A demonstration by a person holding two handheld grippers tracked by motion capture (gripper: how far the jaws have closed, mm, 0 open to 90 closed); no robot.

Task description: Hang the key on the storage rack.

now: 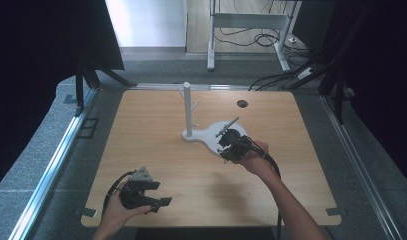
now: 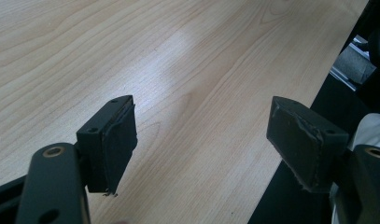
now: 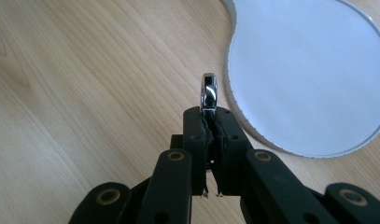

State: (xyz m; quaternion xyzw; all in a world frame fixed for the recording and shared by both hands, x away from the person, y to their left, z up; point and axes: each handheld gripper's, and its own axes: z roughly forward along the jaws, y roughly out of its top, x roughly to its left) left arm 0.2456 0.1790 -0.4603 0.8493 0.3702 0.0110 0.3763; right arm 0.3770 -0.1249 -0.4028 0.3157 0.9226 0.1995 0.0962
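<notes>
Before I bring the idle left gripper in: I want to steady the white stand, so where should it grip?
Grip the upright post from the table's left. It is slim and stands free, while the base lies flat and the right gripper sits over its dish end.

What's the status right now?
Left tool open over bare table. Right tool shut on silver ring, beside white stand base. Nothing blocking.
</notes>
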